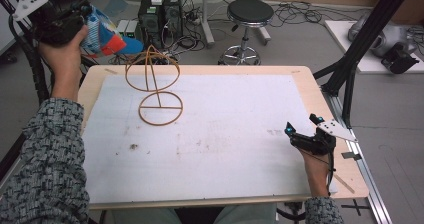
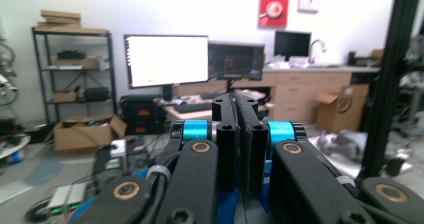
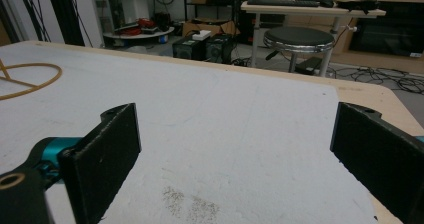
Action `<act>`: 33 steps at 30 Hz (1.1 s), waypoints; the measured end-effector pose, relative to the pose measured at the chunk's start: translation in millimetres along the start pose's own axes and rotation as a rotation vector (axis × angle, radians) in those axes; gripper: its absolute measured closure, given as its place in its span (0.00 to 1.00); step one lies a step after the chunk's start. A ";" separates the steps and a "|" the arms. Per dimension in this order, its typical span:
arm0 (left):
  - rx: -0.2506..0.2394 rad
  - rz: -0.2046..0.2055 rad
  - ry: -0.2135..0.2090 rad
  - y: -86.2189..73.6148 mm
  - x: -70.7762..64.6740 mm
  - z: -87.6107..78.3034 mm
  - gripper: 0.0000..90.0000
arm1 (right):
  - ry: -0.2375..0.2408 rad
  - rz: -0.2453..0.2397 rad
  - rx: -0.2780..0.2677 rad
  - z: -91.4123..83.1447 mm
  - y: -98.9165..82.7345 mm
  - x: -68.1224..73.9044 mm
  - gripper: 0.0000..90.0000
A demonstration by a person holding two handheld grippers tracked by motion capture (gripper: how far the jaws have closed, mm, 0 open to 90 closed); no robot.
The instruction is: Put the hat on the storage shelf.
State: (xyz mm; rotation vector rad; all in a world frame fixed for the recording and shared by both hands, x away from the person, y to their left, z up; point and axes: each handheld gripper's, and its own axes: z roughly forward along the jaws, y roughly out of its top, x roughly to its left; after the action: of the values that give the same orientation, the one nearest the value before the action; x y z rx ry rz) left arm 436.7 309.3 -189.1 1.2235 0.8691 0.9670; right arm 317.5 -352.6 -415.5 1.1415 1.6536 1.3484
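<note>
The counter (image 1: 300, 84) carries a white sheet (image 1: 225, 134), and near its far left corner stands a wire stand (image 1: 152, 84) of two hoops, one flat, one raised. The left claw (image 1: 107, 31) is lifted off past that corner, jaws pressed tight on a colourful cloth (image 1: 102, 34). The right claw (image 1: 300, 126) rests at the right edge, gaping wide, empty.

My right gripper (image 1: 301, 130) rests at the lower right of the white mat (image 1: 225, 149), whose centre and right lie unobstructed. The wire stand (image 1: 156, 84) occupies the upper left. A black frame post (image 1: 350, 69) borders the table's right edge.
</note>
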 end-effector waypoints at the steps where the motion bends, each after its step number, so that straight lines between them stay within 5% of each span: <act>1: -0.006 0.001 -0.004 1.9 -2.5 1.0 0.97 | -0.001 -0.002 0.002 -0.1 0.0 -0.2 0.05; 8: -0.042 0.023 -0.023 11.5 -18.2 5.7 0.97 | 0.003 -0.003 0.003 -0.1 -0.1 -0.3 0.05; 17: -0.091 -0.022 -0.058 18.6 -27.7 6.5 0.97 | 0.003 0.004 0.002 0.1 -0.2 -0.6 0.05; 26: -0.101 -0.069 -0.097 18.1 -33.0 8.0 0.97 | 0.008 0.002 0.006 0.6 -0.4 -0.6 0.05; 33: -0.059 -0.086 -0.130 9.3 -37.0 9.2 0.97 | 0.009 0.000 0.006 0.6 -0.3 -0.7 0.05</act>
State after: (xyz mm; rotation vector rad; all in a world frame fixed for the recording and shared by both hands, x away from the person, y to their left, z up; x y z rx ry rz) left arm 430.8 272.2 -177.6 1.1761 0.7785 0.8293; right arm 318.3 -353.1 -416.0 1.1410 1.6655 1.3513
